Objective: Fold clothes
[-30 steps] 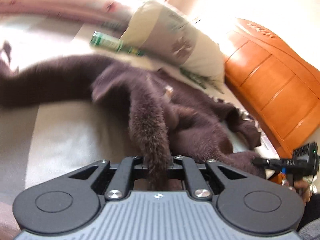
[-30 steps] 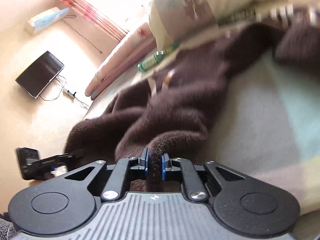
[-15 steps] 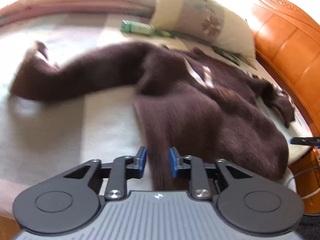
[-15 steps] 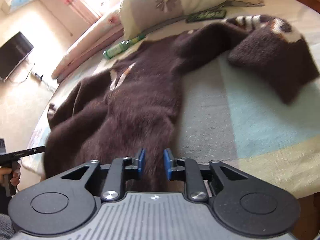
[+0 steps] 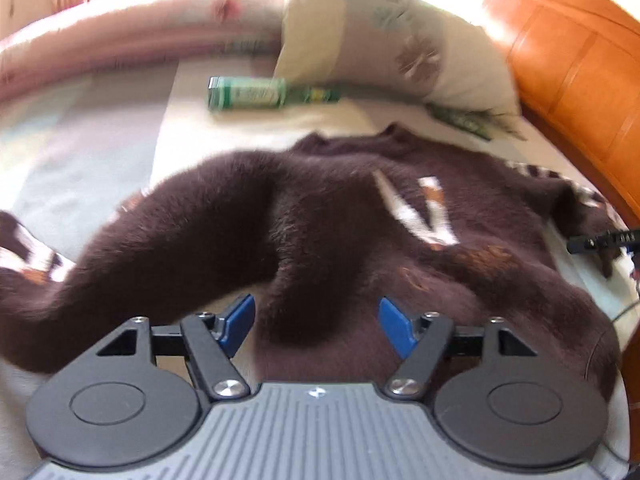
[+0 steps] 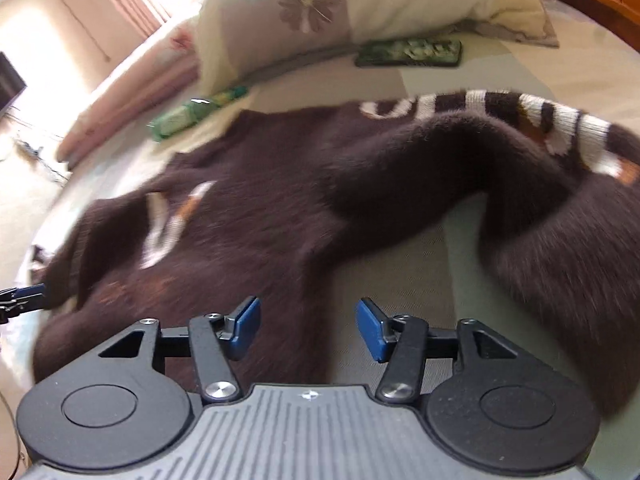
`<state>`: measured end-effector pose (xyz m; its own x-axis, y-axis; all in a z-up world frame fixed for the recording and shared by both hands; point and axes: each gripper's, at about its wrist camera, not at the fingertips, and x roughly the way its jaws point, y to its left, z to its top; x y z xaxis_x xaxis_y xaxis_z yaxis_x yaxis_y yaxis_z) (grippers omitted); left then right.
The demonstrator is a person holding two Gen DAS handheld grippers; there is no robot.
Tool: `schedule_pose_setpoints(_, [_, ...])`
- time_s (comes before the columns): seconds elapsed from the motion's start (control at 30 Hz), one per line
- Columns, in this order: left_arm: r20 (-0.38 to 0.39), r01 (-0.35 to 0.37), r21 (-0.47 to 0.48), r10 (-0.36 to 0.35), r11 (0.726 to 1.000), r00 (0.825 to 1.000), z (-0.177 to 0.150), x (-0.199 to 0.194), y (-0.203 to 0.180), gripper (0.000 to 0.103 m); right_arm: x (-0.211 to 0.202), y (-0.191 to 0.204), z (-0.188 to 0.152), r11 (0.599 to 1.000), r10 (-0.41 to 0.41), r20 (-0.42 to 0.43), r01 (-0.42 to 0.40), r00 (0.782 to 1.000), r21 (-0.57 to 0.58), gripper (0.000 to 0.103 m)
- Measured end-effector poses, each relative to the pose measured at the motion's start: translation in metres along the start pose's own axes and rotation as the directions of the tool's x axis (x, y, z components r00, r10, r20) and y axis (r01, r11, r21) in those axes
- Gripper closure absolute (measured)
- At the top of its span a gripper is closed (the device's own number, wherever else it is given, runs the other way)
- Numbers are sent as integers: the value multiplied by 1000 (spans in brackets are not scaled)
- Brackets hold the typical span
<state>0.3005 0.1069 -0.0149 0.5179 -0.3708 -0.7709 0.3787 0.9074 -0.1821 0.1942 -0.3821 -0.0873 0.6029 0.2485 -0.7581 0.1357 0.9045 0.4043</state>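
sweater (image 5: pixel 344 240) lies spread flat below the pillow (image 5: pixel 384 36), nothing folded yet; your left gripper (image 5: pixel 316 322) and right gripper (image 6: pixel 308 326) jaws are opening, gripping nothing.

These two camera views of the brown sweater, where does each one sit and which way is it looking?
Left wrist: on the left gripper, looking down over the sweater's hem towards pillow and headboard; its opening jaws show.
Right wrist: on the right gripper, looking across the striped sleeve; its opening jaws show.
Shared: sweater, pillow, green bottle.
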Motion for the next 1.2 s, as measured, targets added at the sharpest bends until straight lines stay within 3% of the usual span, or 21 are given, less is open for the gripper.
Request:
schedule_pose_setpoints(0.17, [-80, 48, -167, -62, 985, 995, 18, 54, 28, 34, 30, -16, 11, 998, 28, 10, -29, 1000, 58, 36])
schedule_pose_setpoints(0.23, [-105, 32, -190, -53, 981, 993, 23, 71, 34, 35, 35, -15, 16, 998, 37, 25, -39, 999, 53, 36])
schedule_pose_setpoints(0.4, [-82, -40, -119, 30, 992, 996, 23, 60, 23, 35, 20, 5, 23, 998, -52, -40, 53, 998, 41, 37])
schedule_pose_setpoints(0.53, [-38, -60, 16, 61, 998, 997, 14, 23, 1, 33, -13, 51, 8, 990, 41, -60, -49, 997, -135, 29])
schedule_pose_setpoints(0.63, [-72, 128, 39, -125, 991, 990, 14, 24, -16, 28, 4, 83, 5, 966, 160, -157, -187, 975, -176, 27])
schedule_pose_setpoints(0.7, [-123, 217, 27, -212, 976, 969, 17, 42, -26, 27, 32, 98, 6, 966, 113, -201, -155, 973, -207, 27])
schedule_pose_setpoints(0.77, [-176, 174, 13, -169, 985, 970, 18, 70, -25, 27, 60, 101, 6, 968, 12, -220, -67, 975, -243, 27])
schedule_pose_setpoints(0.93, [-169, 101, -15, -103, 995, 980, 33, 106, -9, 32, 77, 100, 15, 940, -38, -141, -12, 989, -341, 26])
schedule_pose_setpoints(1.03, [-157, 55, -18, -58, 998, 986, 44, 121, -4, 32, 91, 104, 20, 920, -74, -105, 28, 992, -392, 11])
schedule_pose_setpoints(1.2, [-117, -37, 90, 47, 995, 992, 43, 95, -32, 33, 52, 119, 15, 901, -93, -79, 50, 992, -431, 13])
